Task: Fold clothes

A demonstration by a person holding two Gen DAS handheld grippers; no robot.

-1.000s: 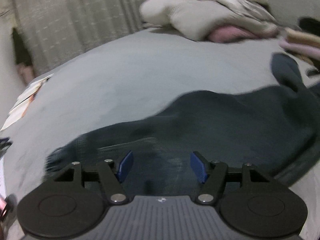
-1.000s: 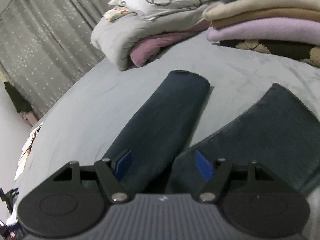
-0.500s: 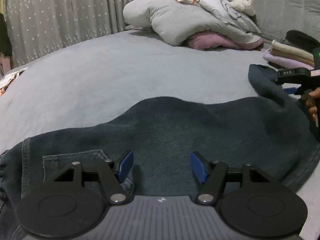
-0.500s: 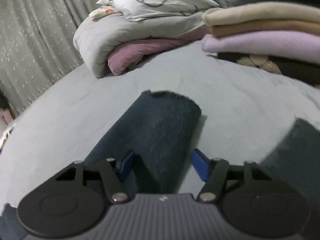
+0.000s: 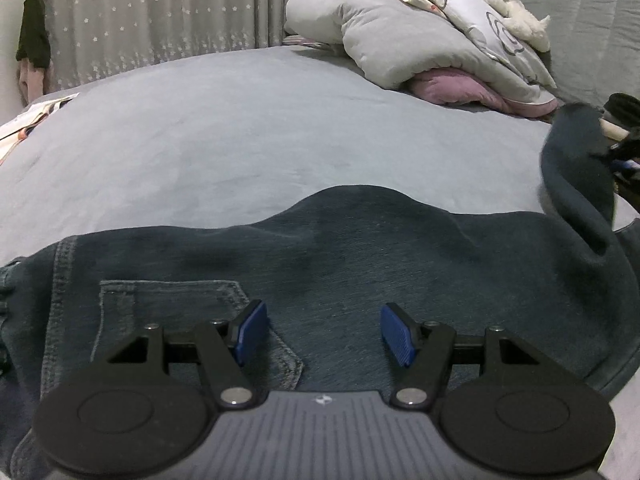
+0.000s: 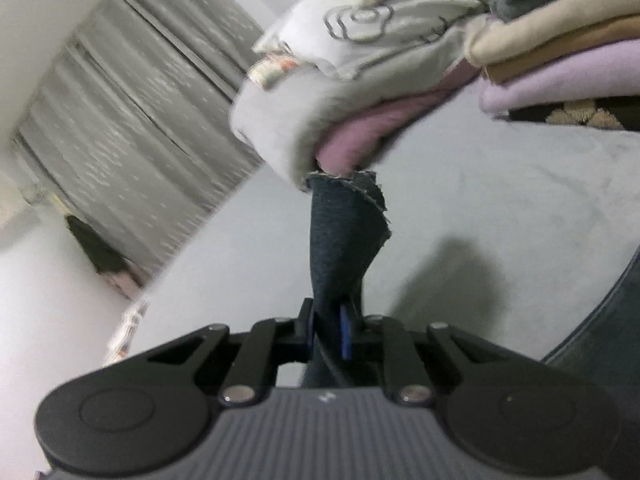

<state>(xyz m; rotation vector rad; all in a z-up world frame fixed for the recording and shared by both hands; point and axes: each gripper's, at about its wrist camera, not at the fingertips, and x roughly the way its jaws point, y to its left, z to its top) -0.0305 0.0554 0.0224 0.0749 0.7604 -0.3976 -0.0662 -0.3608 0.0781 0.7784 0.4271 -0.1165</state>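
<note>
Dark blue jeans (image 5: 360, 256) lie across the grey bed, seat side up, with a back pocket (image 5: 168, 304) under my left gripper (image 5: 320, 330). That gripper hovers open over the pocket area, nothing between its blue pads. In the right wrist view my right gripper (image 6: 328, 334) is closing its jaws on the end of one jeans leg (image 6: 344, 236), which sticks up past the pads with its frayed hem on top. The same lifted leg (image 5: 576, 168) shows at the right edge of the left wrist view. The other leg (image 6: 600, 340) lies flat at right.
A folded grey duvet over a pink blanket (image 5: 432, 48) sits at the head of the bed (image 5: 240, 128). A stack of folded beige and lilac clothes (image 6: 560, 64) lies beside it. Grey curtains (image 5: 160, 12) hang behind. Papers (image 5: 32, 116) lie at the bed's left edge.
My right gripper closed on the jeans leg end and lifted it off the bed, tilting. The left gripper shifted over the seat until the back pocket came into view, jaws unchanged.
</note>
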